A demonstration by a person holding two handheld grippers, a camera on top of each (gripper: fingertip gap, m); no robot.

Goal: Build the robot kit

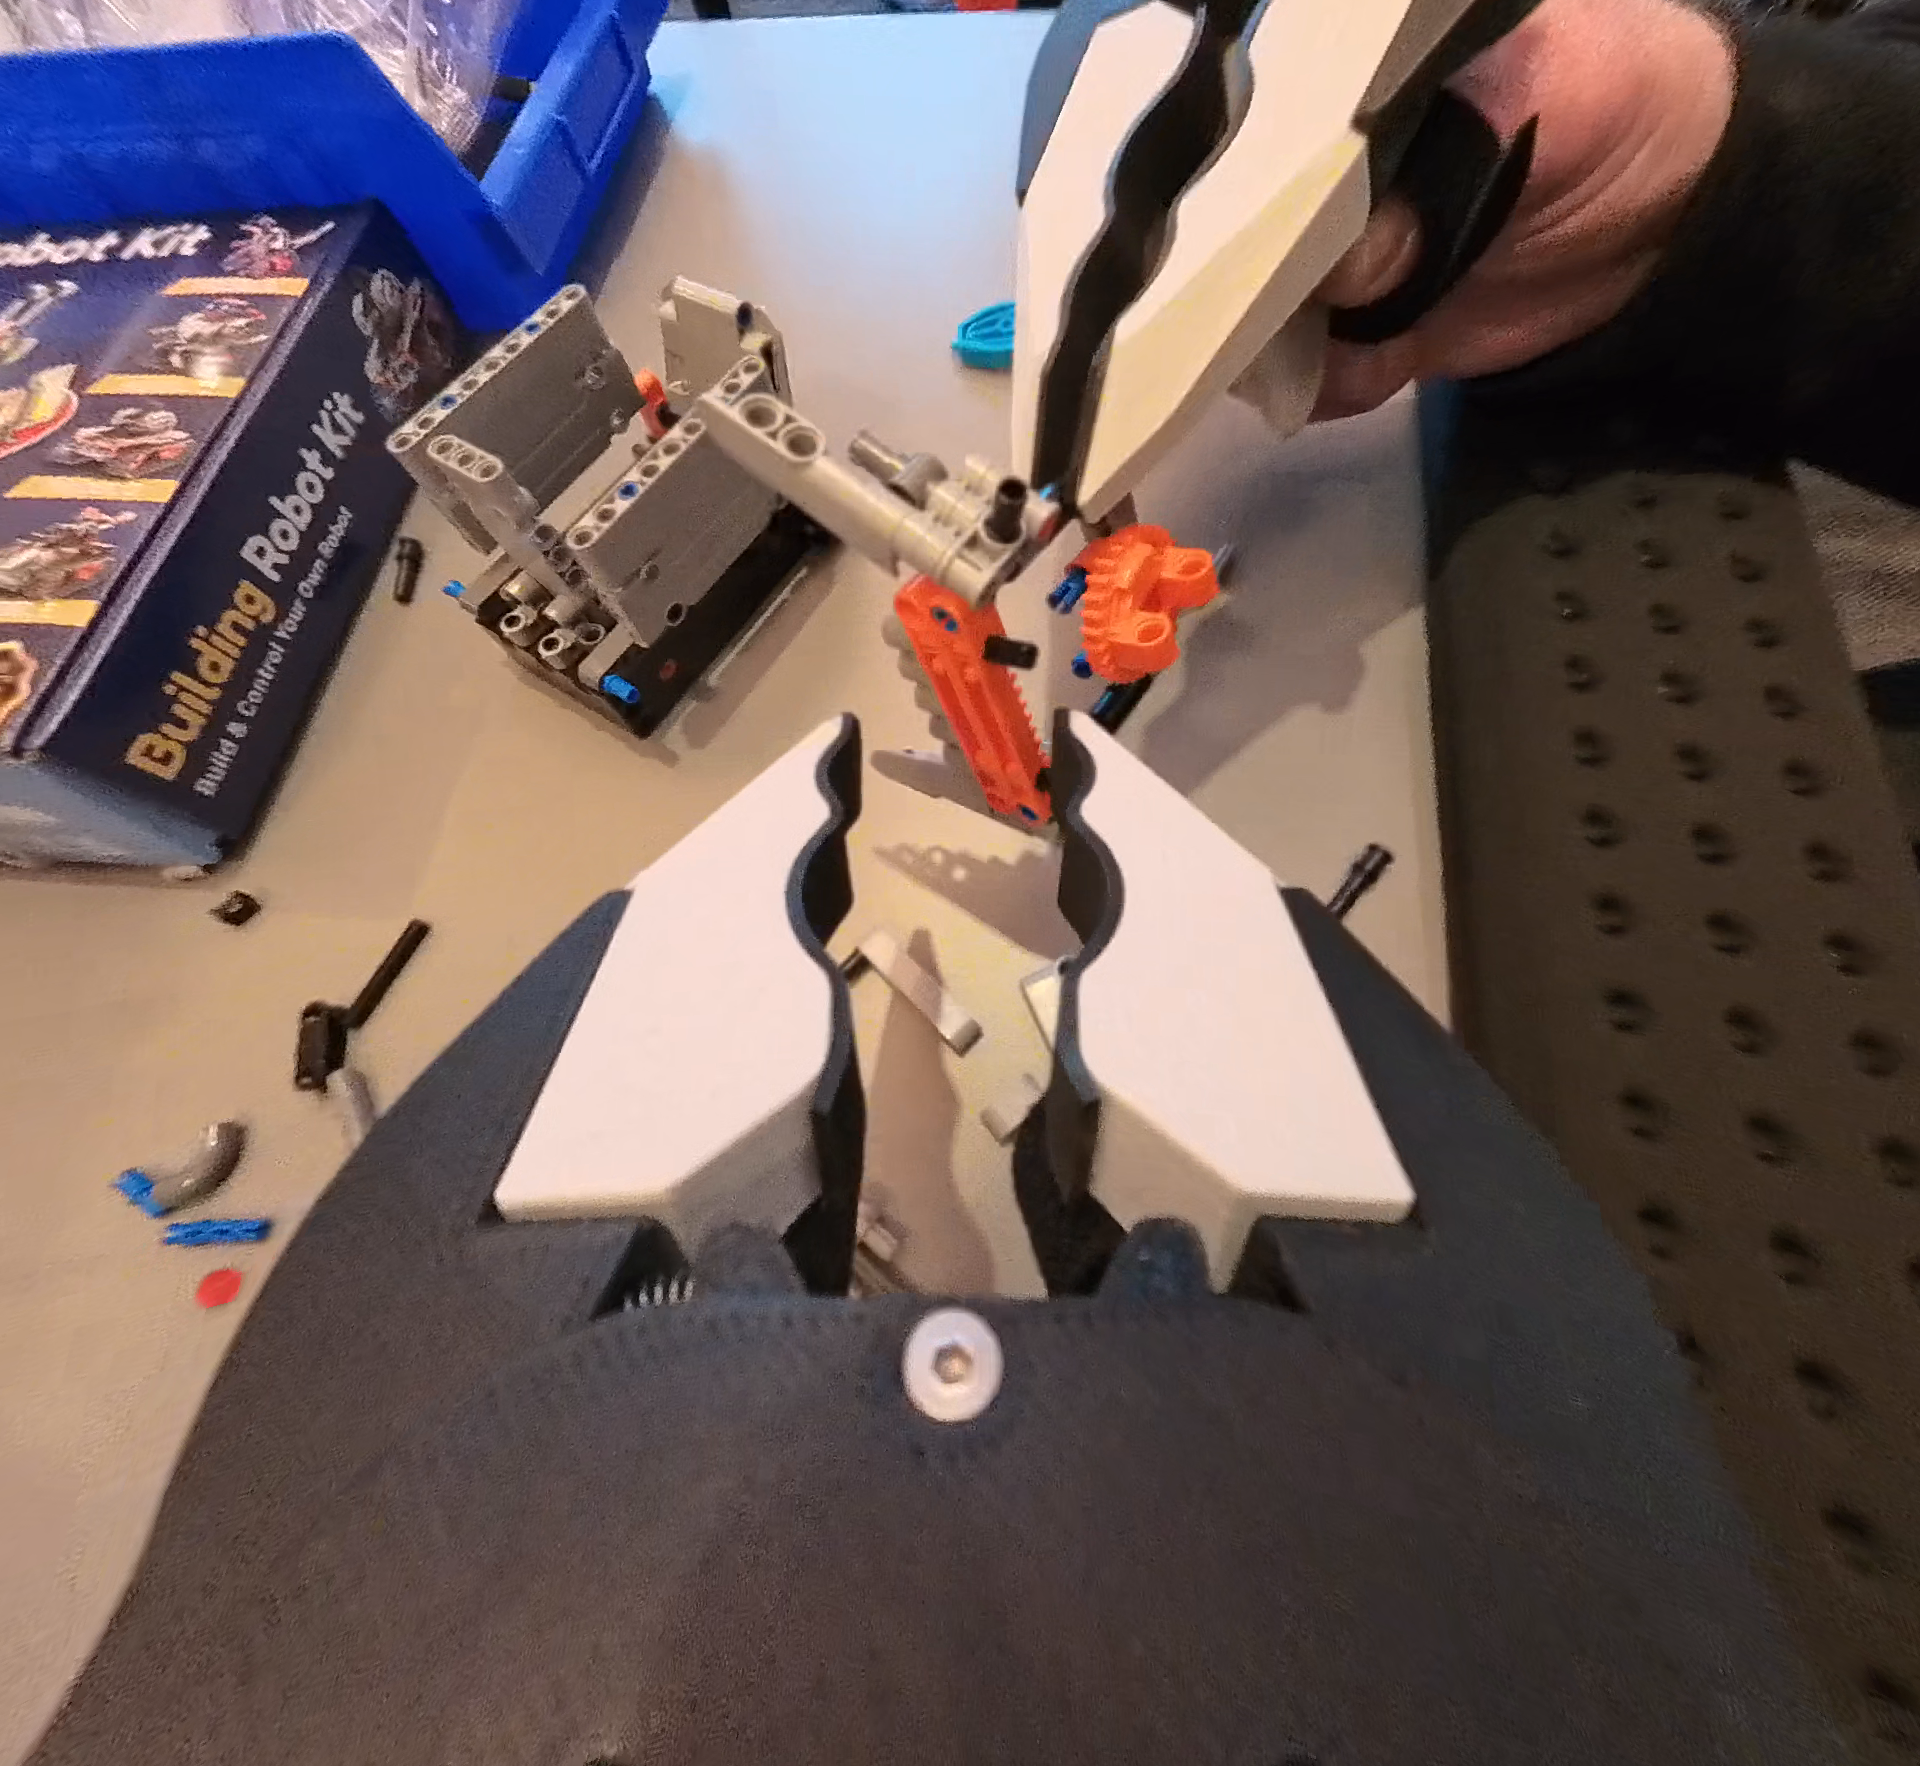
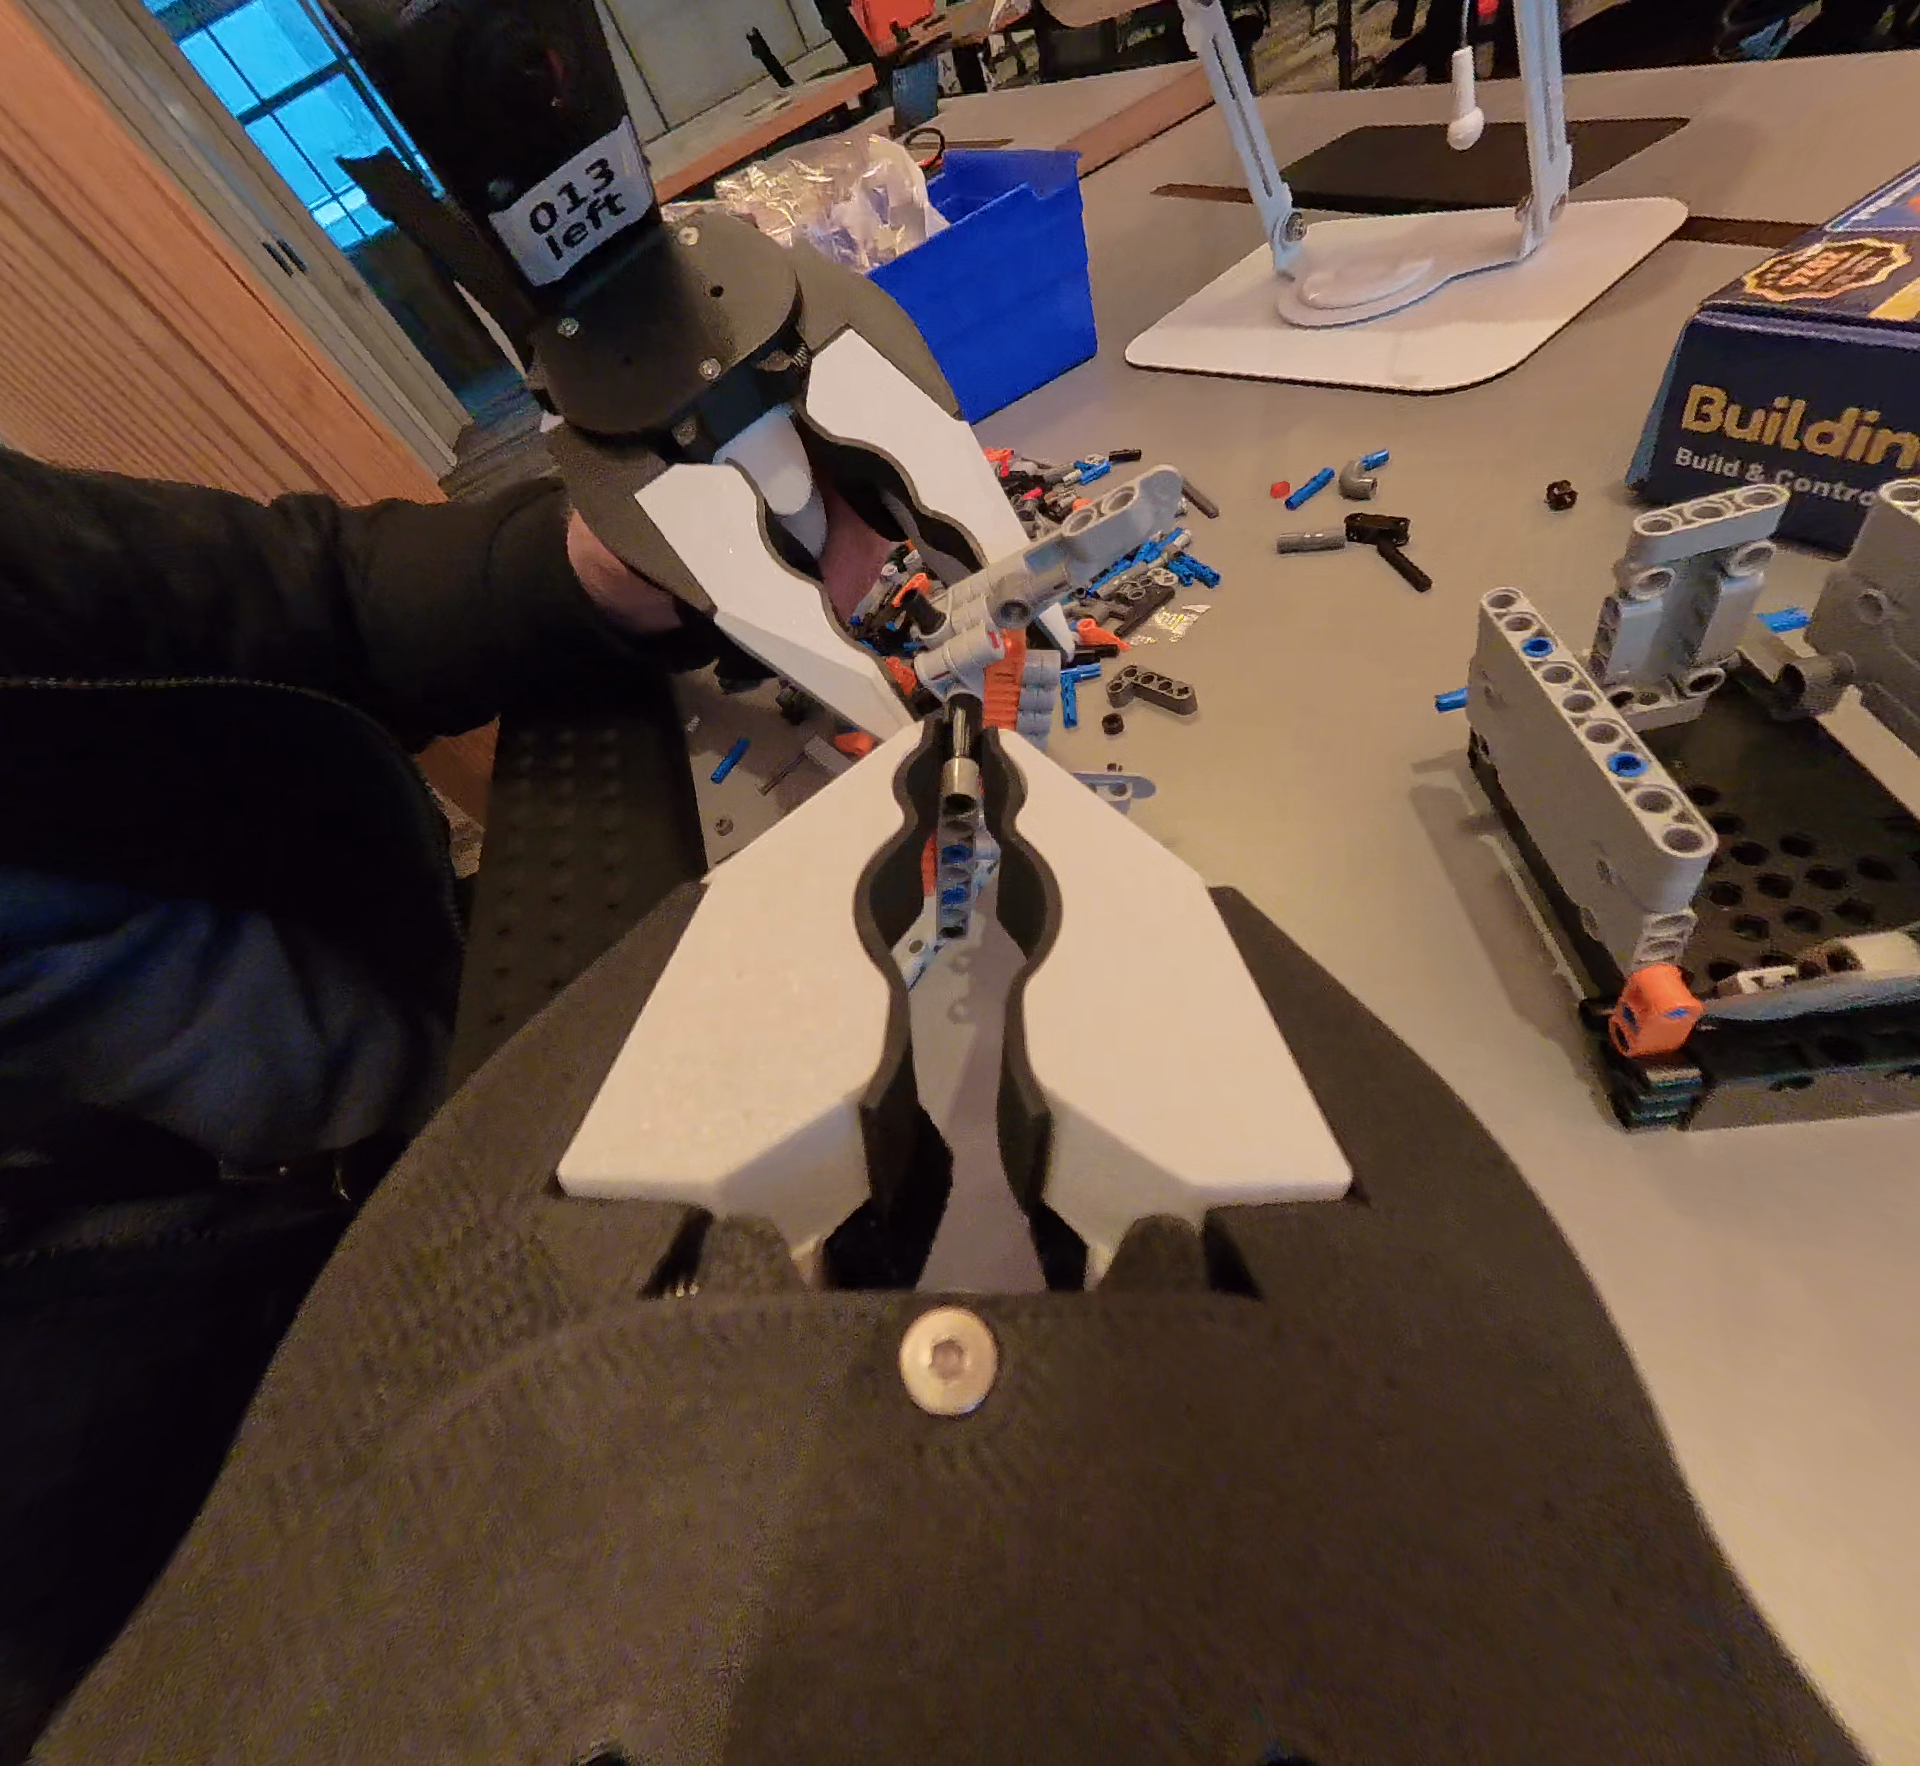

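- Right gripper (image 2: 961, 740); fingers clenched on the dark axle end of a small grey-and-orange assembly (image 1: 935, 521); this lifts the piece clear of the counter (image 1: 883, 158), probably so its lower end is free to work on.
- Left gripper (image 1: 961, 750); fingers parted around the assembly's orange toothed beam (image 1: 977, 708); the beam touches the finger at 3 o'clock; whether it is pinched I cannot tell.
- Orange gear piece (image 1: 1138, 610); just beside the beam, at 2 o'clock of it.
- Large grey build (image 1: 613, 511); stands on the counter at 10 o'clock, apart from both grippers.
- Kit box (image 1: 187, 490) and blue bin (image 1: 312, 116); at 9 to 11 o'clock, likely parked aside as stock.
- Loose parts (image 2: 1122, 563); heaped behind the assembly.
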